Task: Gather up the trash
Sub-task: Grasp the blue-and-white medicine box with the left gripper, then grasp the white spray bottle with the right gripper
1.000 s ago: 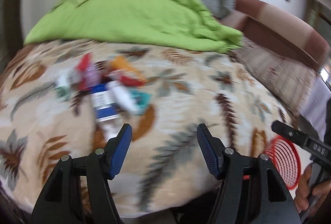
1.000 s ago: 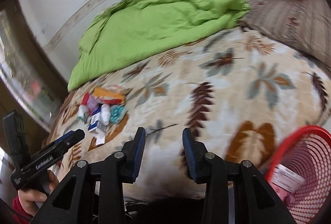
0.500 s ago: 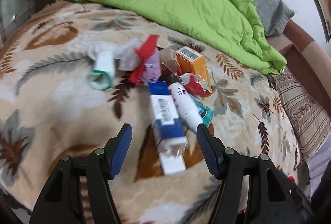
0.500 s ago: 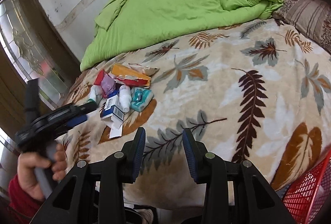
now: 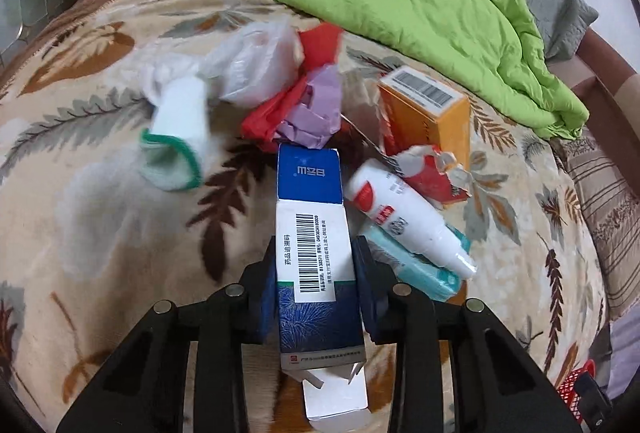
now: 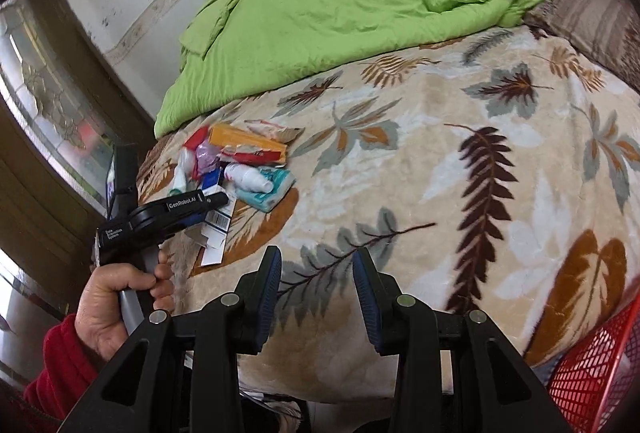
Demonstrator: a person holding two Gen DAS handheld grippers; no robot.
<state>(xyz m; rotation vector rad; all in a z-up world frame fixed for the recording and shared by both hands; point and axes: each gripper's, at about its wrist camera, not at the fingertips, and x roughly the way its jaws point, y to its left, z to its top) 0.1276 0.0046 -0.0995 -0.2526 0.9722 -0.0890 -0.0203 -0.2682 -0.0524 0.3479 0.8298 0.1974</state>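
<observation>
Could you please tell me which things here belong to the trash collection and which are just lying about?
Job: blue and white carton between the left gripper pads; white bottle; orange box; red basket.
Lying about: green quilt; leaf-print blanket.

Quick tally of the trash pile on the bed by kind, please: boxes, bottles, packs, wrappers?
Cardboard boxes: 2, the blue and white box and the orange box
Bottles: 1, the white bottle
Tissue packs: 1, the teal pack
Bags and wrappers: at least 4: clear bag, red, purple, torn red-white
White cloth: 1
Total: at least 9
</observation>
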